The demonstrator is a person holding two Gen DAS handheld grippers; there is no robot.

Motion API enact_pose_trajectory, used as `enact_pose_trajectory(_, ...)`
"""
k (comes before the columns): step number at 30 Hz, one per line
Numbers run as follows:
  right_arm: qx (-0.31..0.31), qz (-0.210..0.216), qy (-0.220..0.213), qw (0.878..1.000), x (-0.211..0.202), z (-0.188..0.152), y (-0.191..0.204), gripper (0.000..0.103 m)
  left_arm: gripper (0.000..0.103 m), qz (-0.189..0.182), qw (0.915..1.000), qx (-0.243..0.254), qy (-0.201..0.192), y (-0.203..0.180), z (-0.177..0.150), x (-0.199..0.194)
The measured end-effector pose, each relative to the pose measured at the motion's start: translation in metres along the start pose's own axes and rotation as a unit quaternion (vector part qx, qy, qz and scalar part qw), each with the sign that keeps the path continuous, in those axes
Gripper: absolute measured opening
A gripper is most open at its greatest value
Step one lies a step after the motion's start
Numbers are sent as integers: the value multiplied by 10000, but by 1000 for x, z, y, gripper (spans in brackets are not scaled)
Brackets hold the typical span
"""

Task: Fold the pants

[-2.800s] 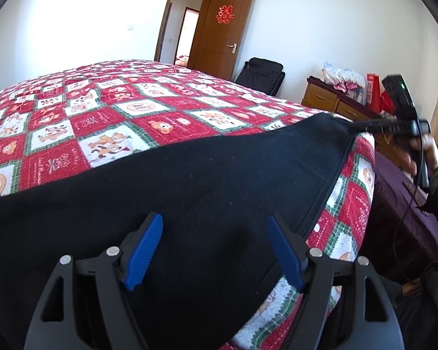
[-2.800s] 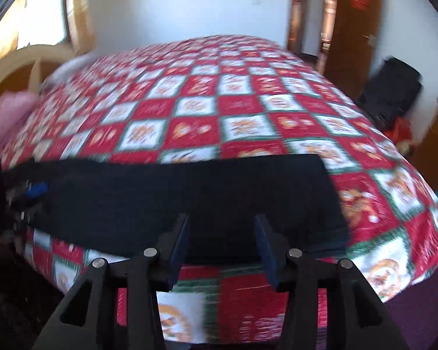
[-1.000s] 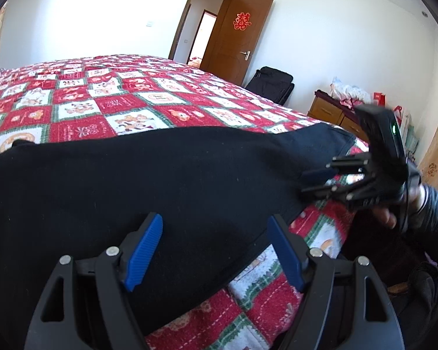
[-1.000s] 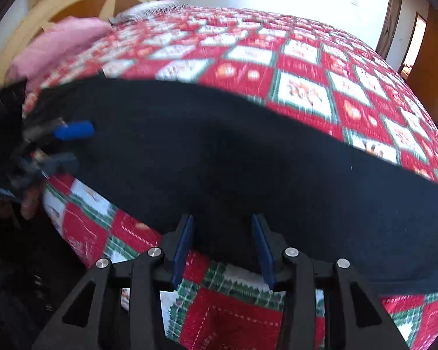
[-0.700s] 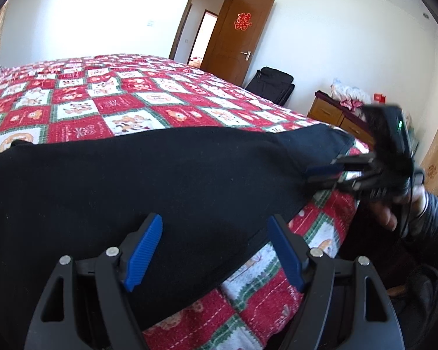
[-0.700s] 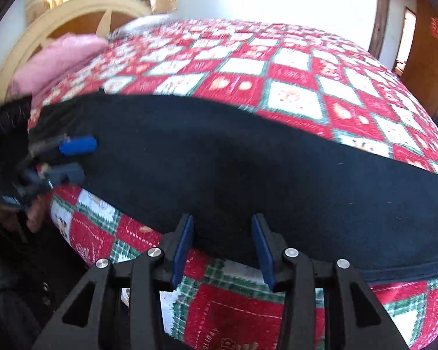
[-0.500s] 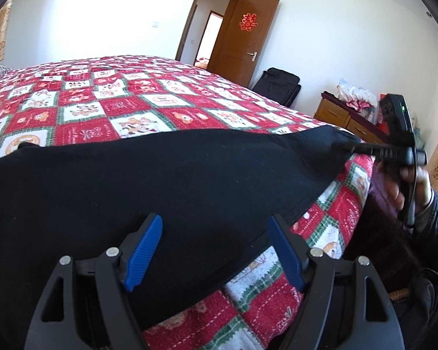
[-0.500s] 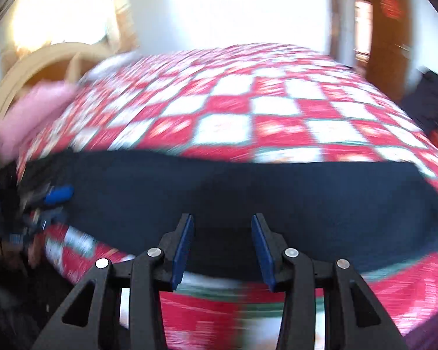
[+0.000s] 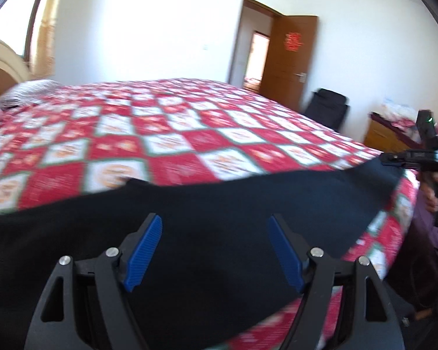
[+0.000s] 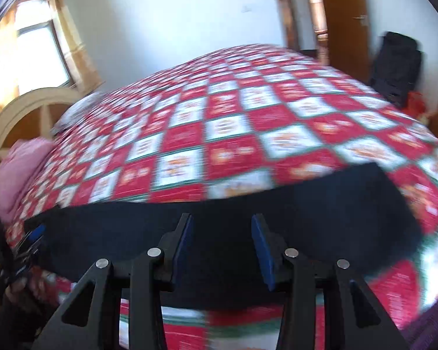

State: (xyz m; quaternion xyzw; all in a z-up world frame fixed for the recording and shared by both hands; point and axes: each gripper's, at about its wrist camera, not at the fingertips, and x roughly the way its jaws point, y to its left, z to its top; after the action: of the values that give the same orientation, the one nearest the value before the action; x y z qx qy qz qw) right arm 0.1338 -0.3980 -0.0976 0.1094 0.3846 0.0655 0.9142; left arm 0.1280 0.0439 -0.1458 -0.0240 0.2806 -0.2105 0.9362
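**Black pants lie along the bed edge, both claws empty above them**

Left wrist view: the left gripper (image 9: 214, 250) stands wide, nothing between its blue pads. The black pants (image 9: 219, 204) lie directly under and ahead of it, running as a long band across the near edge of the red checked quilt (image 9: 166, 134). Far off to its right the right gripper (image 9: 394, 157) hangs at the end of the band; the frame is too blurred to say whether it touches the cloth. Beyond it are a wooden dresser (image 9: 385, 137), a dark bag (image 9: 330, 108) by the brown door (image 9: 292, 58), and to the left a curved headboard (image 9: 0, 67).

Right wrist view: the right gripper (image 10: 222, 248) is at a middling opening with nothing between the pads, the pants (image 10: 321, 204) spread below and ahead of it, their squared end to its right. The left gripper (image 10: 32, 236) shows far left at the other end. A pink pillow (image 10: 17, 166) sits beyond it.

Likely risks: the band lies close to the bed's edge, so a pull toward the person could drag it off. A pinch that catches only the top layer would give a skewed fold; catching the quilt underneath would lift that too. Nothing blocks the open quilt ahead.
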Motion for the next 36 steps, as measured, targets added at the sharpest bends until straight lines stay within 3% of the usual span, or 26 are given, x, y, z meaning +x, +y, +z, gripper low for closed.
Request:
enact_pose_trajectory(3, -179, 814, 364, 9959, 37, 15, 51, 44, 78, 114, 9997, -155, 138, 15, -5, 6)
enact_pose_trajectory(5, -261, 1440, 699, 9868, 71, 29, 98, 44, 78, 161, 9989, -235, 379, 16, -16, 14)
enact_pose_trajectory(9, -475, 2013, 1204, 9709, 123, 40, 178, 44, 86, 355, 9980, 110, 510, 4, -33, 17)
enact_pose_trajectory(11, -477, 2293, 1580, 9593, 152, 43, 213, 44, 87, 268, 9984, -10, 489, 7, -35, 15)
enact_pose_trajectory(16, -297, 2622, 2343, 9357, 219, 37, 272, 44, 87, 123, 9991, -71, 407, 10, -37, 13)
enact_pose_trajectory(23, 64, 2887, 3001, 9092, 263, 29, 305, 44, 87, -22, 9994, -182, 277, 14, -39, 12)
enact_pose_trajectory(26, 252, 3057, 3323, 8919, 276, 26, 307, 42, 87, -106, 9994, -264, 185, 17, -40, 11)
enact_pose_trajectory(28, 209, 3046, 3305, 8931, 275, 25, 310, 10, 87, -138, 9994, -292, 153, 18, -39, 10)
enact_pose_trajectory(29, 194, 3039, 3229, 8961, 273, 26, 312, 3, 87, -135, 9994, -291, 159, 18, -39, 10)
enact_pose_trajectory(33, -178, 3183, 2683, 9090, 244, 39, 330, 2, 88, -110, 9995, -259, 148, 17, -39, 11)
enact_pose_trajectory(36, -452, 3016, 2399, 9216, 232, 43, 338, 1, 88, -92, 9997, -218, 106, 17, -39, 13)
